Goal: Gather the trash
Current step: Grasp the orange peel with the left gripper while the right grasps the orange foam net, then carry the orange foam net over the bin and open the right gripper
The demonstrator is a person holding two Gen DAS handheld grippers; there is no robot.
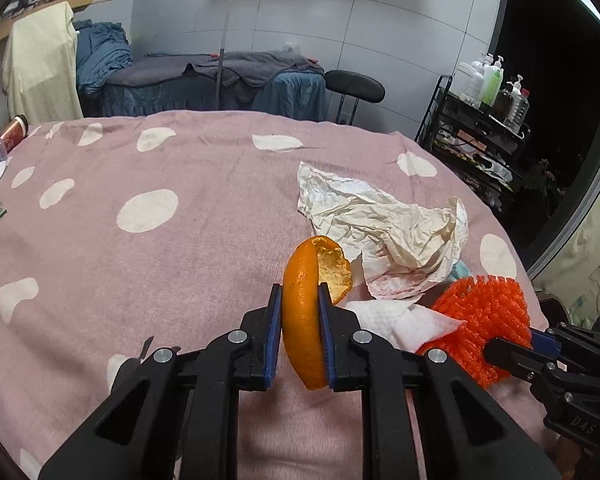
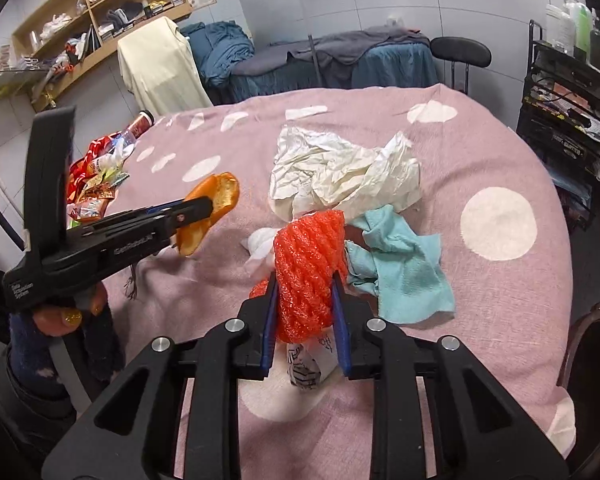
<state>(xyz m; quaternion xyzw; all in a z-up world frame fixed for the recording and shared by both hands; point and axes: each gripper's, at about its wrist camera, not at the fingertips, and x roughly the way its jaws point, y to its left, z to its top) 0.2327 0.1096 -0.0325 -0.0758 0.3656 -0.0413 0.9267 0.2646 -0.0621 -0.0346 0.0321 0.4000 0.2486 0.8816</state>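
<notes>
My left gripper [image 1: 300,312] is shut on an orange peel [image 1: 304,312] and holds it above the pink dotted cloth [image 1: 140,280]; it also shows in the right wrist view [image 2: 198,206] with the peel [image 2: 216,196]. My right gripper [image 2: 304,304] is shut on an orange-red foam fruit net [image 2: 306,268], which also shows in the left wrist view [image 1: 484,312]. Crumpled cream paper [image 1: 384,220] [image 2: 340,172], a white tissue [image 1: 400,320] [image 2: 260,240] and a teal paper towel [image 2: 400,272] lie on the cloth just beyond both grippers.
A pile of snack wrappers and a bottle [image 2: 100,176] lies at the cloth's far left edge. A printed white wrapper [image 2: 308,368] lies under my right gripper. A black shelf rack with bottles [image 1: 484,120] stands to the right, a black stool [image 1: 354,86] behind.
</notes>
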